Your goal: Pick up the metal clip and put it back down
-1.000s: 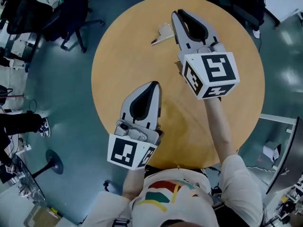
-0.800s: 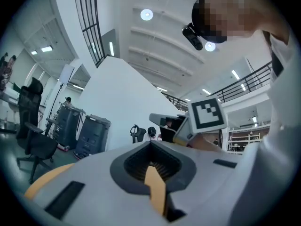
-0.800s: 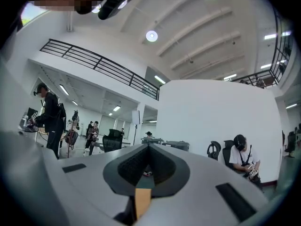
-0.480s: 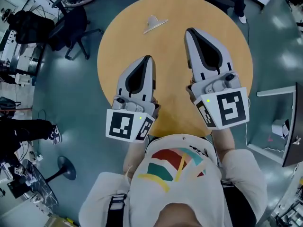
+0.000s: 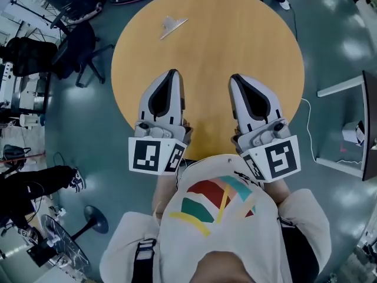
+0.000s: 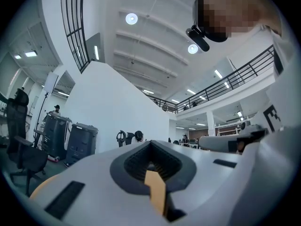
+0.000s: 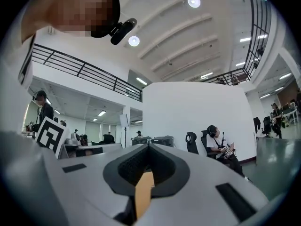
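The metal clip (image 5: 171, 25) lies alone on the far left part of the round wooden table (image 5: 235, 34), well away from both grippers. My left gripper (image 5: 172, 73) and right gripper (image 5: 236, 78) are held side by side over the table's near edge, pointing away from me. Both are shut with nothing between the jaws. In the left gripper view the left gripper (image 6: 151, 143) has its jaws pressed together and points up at a hall. The right gripper view shows the right gripper (image 7: 147, 146) the same way. The clip is not visible in either gripper view.
An office chair (image 5: 79, 43) stands left of the table, with dark equipment behind it. A white desk edge (image 5: 344, 128) is at the right. A person's shoe (image 5: 75, 180) and a round stand base (image 5: 94, 219) are on the floor at left. A seated person (image 7: 221, 149) appears in the right gripper view.
My right gripper has drawn back from beside the clip to the near edge next to the left one. The clip stays lying on the table. The head view has shifted.
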Demonstrator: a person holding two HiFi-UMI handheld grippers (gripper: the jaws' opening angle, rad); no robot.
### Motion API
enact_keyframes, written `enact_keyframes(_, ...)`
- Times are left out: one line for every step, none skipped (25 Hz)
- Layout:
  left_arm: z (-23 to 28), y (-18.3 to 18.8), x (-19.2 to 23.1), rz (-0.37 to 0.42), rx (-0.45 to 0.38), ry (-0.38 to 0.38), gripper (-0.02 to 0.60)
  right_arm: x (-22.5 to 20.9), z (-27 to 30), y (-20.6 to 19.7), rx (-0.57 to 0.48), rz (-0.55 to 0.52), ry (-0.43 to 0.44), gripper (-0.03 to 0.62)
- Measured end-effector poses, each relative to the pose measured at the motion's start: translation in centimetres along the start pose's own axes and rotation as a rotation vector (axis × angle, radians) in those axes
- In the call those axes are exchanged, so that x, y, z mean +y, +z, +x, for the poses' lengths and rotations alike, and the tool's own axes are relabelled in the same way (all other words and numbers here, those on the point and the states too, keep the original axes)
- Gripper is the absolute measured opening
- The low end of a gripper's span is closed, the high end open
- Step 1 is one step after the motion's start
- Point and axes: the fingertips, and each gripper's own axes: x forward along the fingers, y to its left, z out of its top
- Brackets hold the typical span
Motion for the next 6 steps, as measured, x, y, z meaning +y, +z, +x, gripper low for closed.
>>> enact_keyframes(0.0, 0.1, -0.2, 0.003, -0.003, -0.001, 0.043, 0.0, -0.2, 0.1, -0.003, -0.002, 0.0, 0.014)
enact_keyframes(0.1, 0.1, -0.4, 0.004, -0.007, -0.002, 0.043, -0.1, -0.4, 0.1, -0.006, -0.003, 0.0, 0.014)
enact_keyframes(0.1, 0.2, -0.7, 0.005, -0.012, -0.004, 0.043, -0.3, -0.5, 0.2, -0.009, -0.004, -0.001, 0.014)
enact_keyframes(0.2, 0.4, -0.9, 0.006, -0.017, -0.006, 0.043, -0.4, -0.5, 0.3, -0.011, -0.005, -0.001, 0.014)
enact_keyframes(0.3, 0.5, -1.1, 0.007, -0.021, -0.009, 0.043, -0.6, -0.6, 0.4, -0.012, -0.005, -0.002, 0.014)
enact_keyframes(0.4, 0.6, -1.3, 0.008, -0.025, -0.012, 0.043, -0.7, -0.6, 0.5, -0.014, -0.005, -0.003, 0.014)
